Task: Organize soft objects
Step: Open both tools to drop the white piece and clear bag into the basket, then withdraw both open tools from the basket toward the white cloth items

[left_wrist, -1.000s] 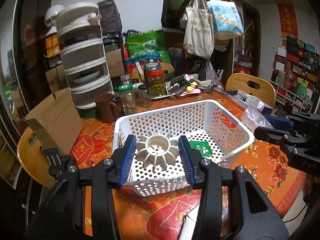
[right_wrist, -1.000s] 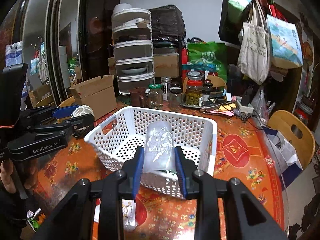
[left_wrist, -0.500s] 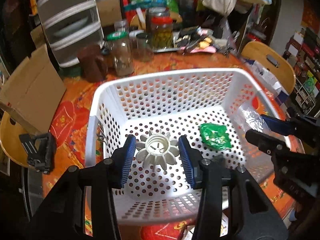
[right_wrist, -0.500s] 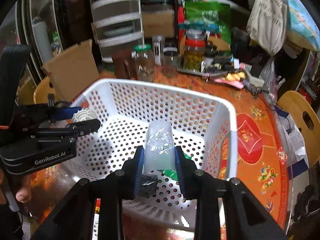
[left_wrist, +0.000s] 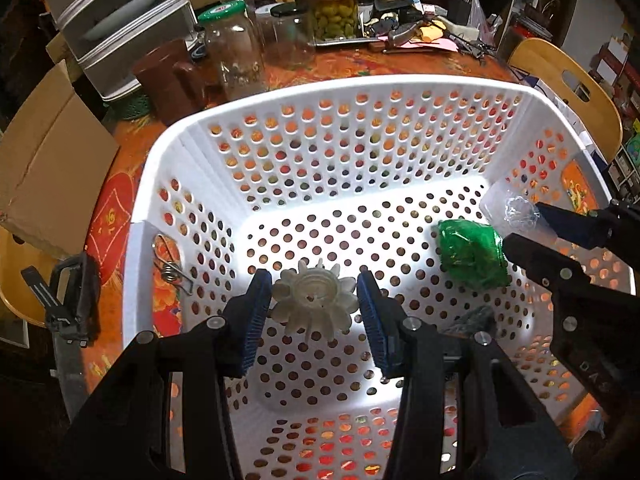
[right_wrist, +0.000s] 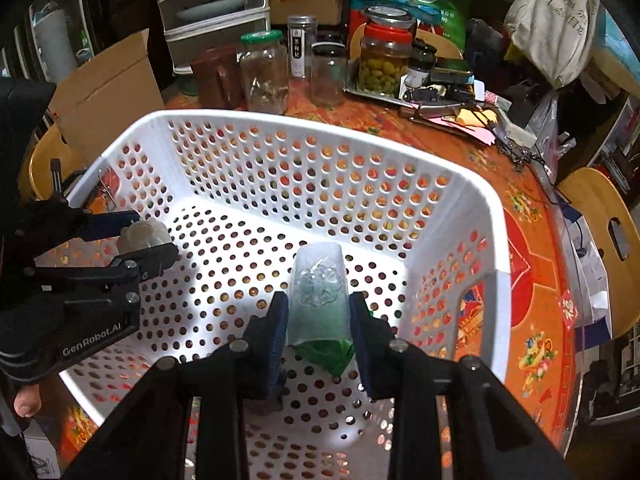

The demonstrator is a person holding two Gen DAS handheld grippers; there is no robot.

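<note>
A white perforated basket [left_wrist: 360, 92] [right_wrist: 280, 124] stands on the orange patterned table. My left gripper [left_wrist: 314, 300] [right_wrist: 146, 236] is shut on a white ribbed flower-shaped piece [left_wrist: 314, 300] [right_wrist: 142, 234], held low inside the basket's left half. My right gripper [right_wrist: 318, 312] [left_wrist: 532, 228] is shut on a clear soft plastic cup [right_wrist: 318, 292] [left_wrist: 508, 210], held over the basket's right side. A green crumpled packet [left_wrist: 470, 256] [right_wrist: 332, 354] lies on the basket floor under the cup. A small dark grey lump [left_wrist: 474, 318] lies near it.
Glass jars [left_wrist: 236, 52] [right_wrist: 264, 72], a brown mug [left_wrist: 172, 80] and a tray of clutter stand behind the basket. A cardboard box [left_wrist: 44, 160] sits at the left, wooden chairs [left_wrist: 568, 84] [right_wrist: 604, 224] at the right. A metal clip [left_wrist: 172, 268] hangs on the basket's left wall.
Both grippers have moved forward and down, from in front of the basket to inside it, tilting steeply downward. Each has kept its hold.
</note>
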